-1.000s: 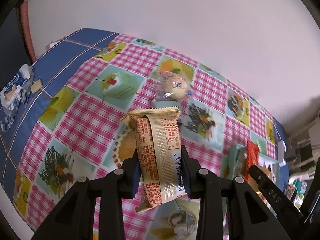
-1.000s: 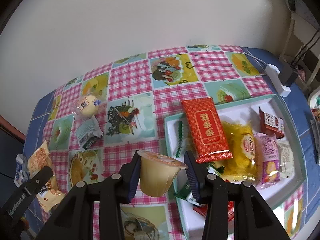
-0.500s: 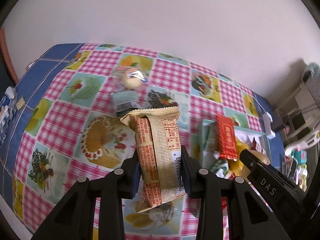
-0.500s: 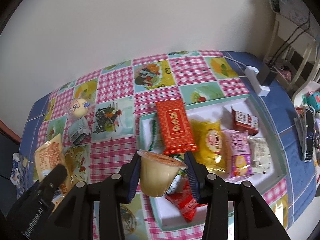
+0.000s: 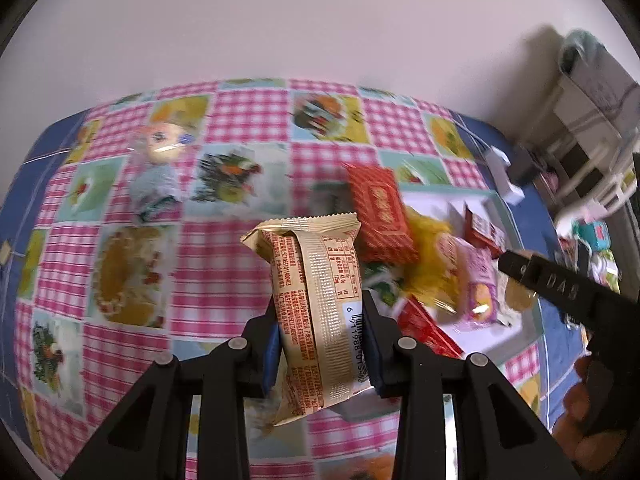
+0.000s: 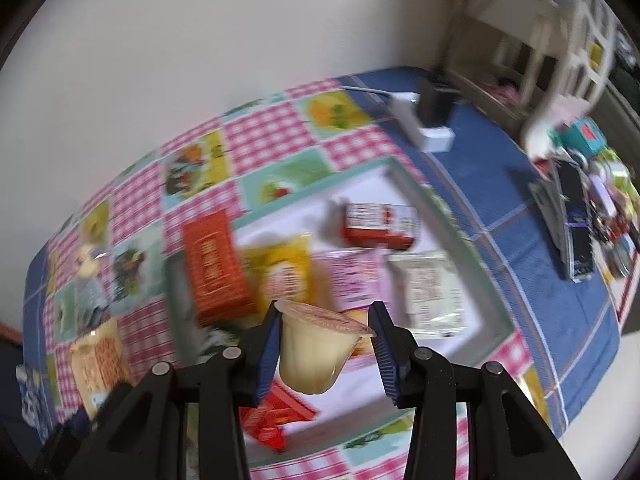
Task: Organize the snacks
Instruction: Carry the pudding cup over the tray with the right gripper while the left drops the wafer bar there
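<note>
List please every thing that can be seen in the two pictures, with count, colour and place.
tray: 1, white with green rim, on the right half of the table
large red packet: 1, red, leaning on the tray's left rim
yellow packet: 1, yellow, in the tray
pink packet: 1, pink, in the tray
white packet: 1, white, in the tray
red box: 1, red and white, far part of the tray
round wrapped snack: 1, pale yellow, on the cloth left of the tray
tablecloth: 1, pink check with blue border, over the table
power strip: 1, white, far right edge
left tool: 1, black, shut on tan snack packet
right tool: 1, black, shut on pudding cup, above the tray
</note>
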